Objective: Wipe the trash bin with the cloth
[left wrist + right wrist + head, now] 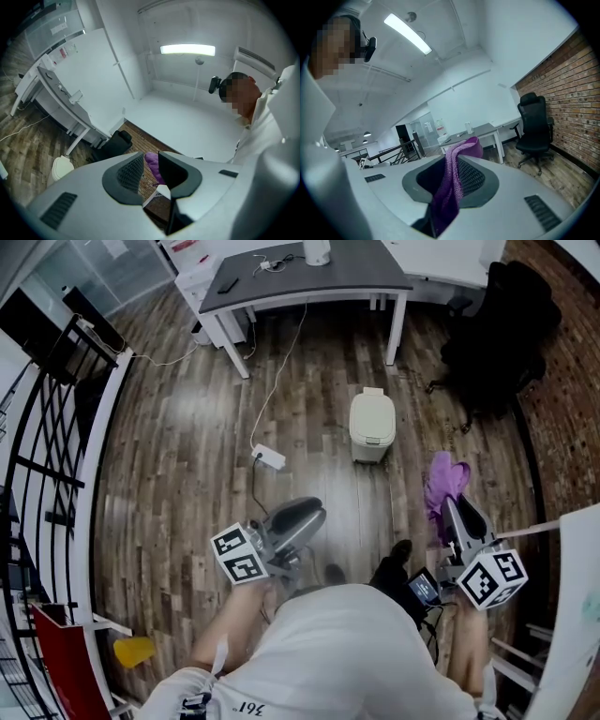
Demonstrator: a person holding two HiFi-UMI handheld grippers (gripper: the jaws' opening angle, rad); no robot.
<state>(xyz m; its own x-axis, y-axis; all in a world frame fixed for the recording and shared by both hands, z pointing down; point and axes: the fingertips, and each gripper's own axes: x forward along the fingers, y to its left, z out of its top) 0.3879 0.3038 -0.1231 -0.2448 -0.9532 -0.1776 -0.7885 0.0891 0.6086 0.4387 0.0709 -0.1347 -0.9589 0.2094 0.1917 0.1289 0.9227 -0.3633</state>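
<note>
right gripper jaws pinching purple cloth | left gripper jaws spread, empty | trash bin lid down, well apart

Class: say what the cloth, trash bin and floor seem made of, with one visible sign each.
Cloth: soft knitted or microfibre fabric, matt purple; it drapes and shows a fine weave. Trash bin: probably plastic, smooth cream with a moulded lid. Floor: wood or wood-look planks, lightly glossy.
</note>
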